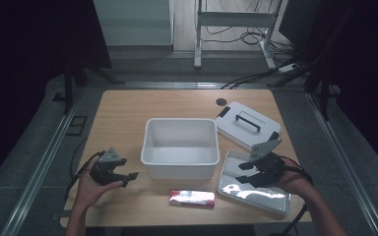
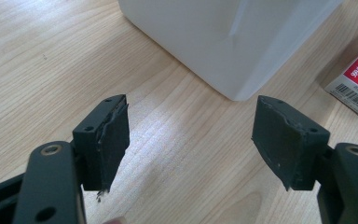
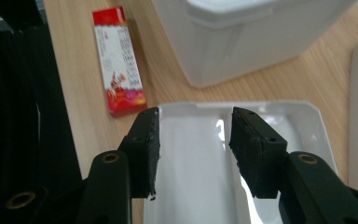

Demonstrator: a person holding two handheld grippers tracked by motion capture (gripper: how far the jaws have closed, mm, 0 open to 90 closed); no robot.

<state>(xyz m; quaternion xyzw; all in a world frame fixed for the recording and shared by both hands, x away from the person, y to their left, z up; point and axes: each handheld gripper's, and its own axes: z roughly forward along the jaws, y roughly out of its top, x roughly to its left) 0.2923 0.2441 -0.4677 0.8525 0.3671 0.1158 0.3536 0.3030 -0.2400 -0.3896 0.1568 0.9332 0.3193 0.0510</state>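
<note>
Left gripper (image 1: 126, 178): I see it near left of the table (image 1: 123, 108), jaws released and wide, nothing between them, bare wood below.
Right gripper (image 1: 241, 173): hangs over the tray, jaws apart, nothing gripped; pads clear of the tray surface as far as I can tell.
Tray (image 1: 275, 199): white, shallow, near right corner, flat on the table, just right of the tub.
Tub (image 1: 180, 147): white, open, mid-table, between my two grippers.
Lid (image 1: 236, 129): white with dark handle, far right, behind the tray.
Box (image 1: 192, 198): red and white, lying flat at the near edge, just in front of the tub, left of the tray.
</note>
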